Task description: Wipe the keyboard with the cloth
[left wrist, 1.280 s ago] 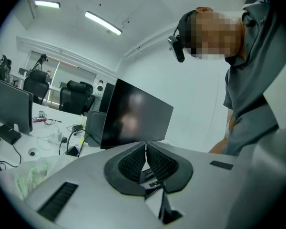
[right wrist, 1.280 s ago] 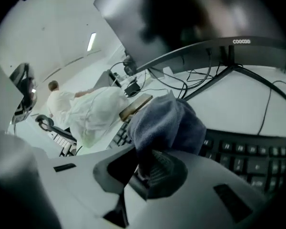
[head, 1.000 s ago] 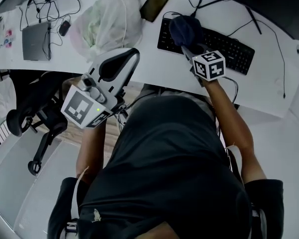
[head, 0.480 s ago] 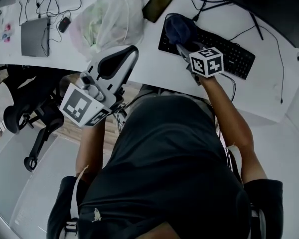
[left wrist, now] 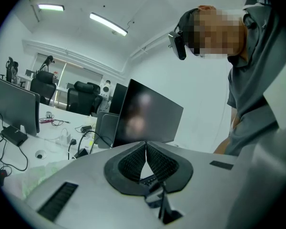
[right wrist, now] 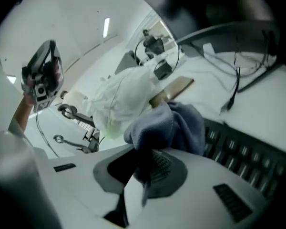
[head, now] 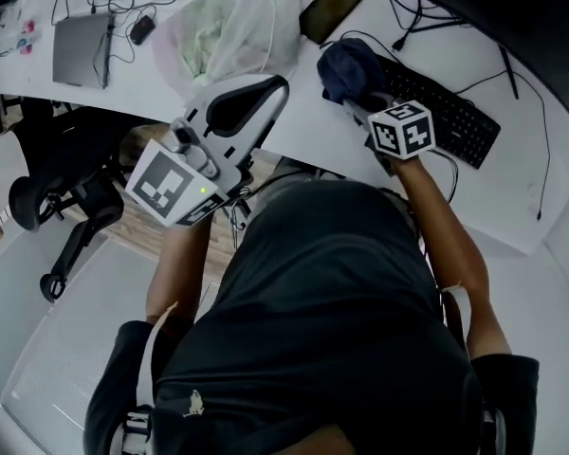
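Cloth [head: 348,66]: dark blue, bunched into a soft lump, resting on the near-left end of the keyboard; one fold pulled down between the right gripper's jaws.
Keyboard [head: 448,114]: black, lying slantwise on the white desk, left end covered by the cloth, the rest of the keys bare; thin black cable trailing off its far side.
Right gripper [right wrist: 145,162]: jaws closed onto a fold of the cloth, ribbed pads pressing the fabric, the bulk of the cloth bulging out past the tips; held low over the keyboard's left end, marker cube toward the person.
Left gripper [left wrist: 145,148]: jaws closed, ribbed tips meeting, nothing between them; held up off the desk's near edge, well apart from the keyboard, pointing toward the plastic bag in the head view.
Desk [head: 512,192]: white, long, curved near edge, person standing against it.
Phone [head: 330,10]: dark, flat on the desk, just beyond the cloth.
Plastic bag [head: 229,28]: pale, crumpled, translucent, left of the phone and the cloth.
Laptop [head: 82,37]: grey, closed, at the far left of the desk, black cables looped beside it.
Office chair [head: 64,207]: black, on the floor below the desk's left part.
Monitor [left wrist: 148,114]: dark screen, beyond the left gripper's tips in the left gripper view.
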`<state>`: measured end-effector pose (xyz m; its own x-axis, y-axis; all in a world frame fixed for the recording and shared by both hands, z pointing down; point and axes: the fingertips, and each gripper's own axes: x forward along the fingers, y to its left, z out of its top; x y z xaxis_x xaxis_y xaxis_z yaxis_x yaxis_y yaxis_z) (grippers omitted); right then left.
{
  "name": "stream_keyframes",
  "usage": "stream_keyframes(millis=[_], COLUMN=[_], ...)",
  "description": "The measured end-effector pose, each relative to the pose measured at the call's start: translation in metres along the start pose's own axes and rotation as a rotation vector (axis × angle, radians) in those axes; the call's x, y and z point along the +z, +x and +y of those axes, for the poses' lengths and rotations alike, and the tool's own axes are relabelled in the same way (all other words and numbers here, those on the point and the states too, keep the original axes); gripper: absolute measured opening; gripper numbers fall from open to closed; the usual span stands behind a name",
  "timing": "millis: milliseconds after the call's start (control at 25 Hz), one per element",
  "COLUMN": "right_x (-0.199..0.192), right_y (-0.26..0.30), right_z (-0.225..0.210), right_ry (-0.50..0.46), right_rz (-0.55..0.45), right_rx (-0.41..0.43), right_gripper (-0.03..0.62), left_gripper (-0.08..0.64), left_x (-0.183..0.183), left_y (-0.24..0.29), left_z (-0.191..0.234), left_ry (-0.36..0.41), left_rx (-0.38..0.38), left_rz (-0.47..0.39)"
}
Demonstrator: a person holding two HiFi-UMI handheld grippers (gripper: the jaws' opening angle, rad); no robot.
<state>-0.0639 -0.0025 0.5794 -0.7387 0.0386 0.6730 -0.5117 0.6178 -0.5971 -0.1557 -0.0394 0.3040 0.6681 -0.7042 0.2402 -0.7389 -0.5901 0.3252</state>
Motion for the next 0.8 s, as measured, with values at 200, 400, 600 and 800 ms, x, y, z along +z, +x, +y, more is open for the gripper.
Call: stream_keyframes(millis=[200,400,600,800], right_x=[0.059,-0.039,0.044,0.014], right_y=[-0.015,0.006,-0.004,0.007], right_z=[-0.054,0.019,-0.027,-0.011], right_ry=[0.045,0.052,-0.013,0.236], right_rz=[-0.080,0.125,-0.023,-0.023], right_rx=[-0.129,0.021,-0.075,0.000], right_gripper=[0.048,0.048,0.048,0.048], left_gripper=[0.012,0.012,0.012,0.012], left_x=[0.003,-0.004,-0.013,-0.013], left_y=[-0.004,-0.024,-0.031,-0.040], left_z=[0.012,0.027,0.031,0.030], left_ry=[0.020,-0.003,-0.028,-0.024], left_rx=[0.017,0.054,0.070,0.069], left_rz=[-0.015,-0.036,-0.058,-0.078])
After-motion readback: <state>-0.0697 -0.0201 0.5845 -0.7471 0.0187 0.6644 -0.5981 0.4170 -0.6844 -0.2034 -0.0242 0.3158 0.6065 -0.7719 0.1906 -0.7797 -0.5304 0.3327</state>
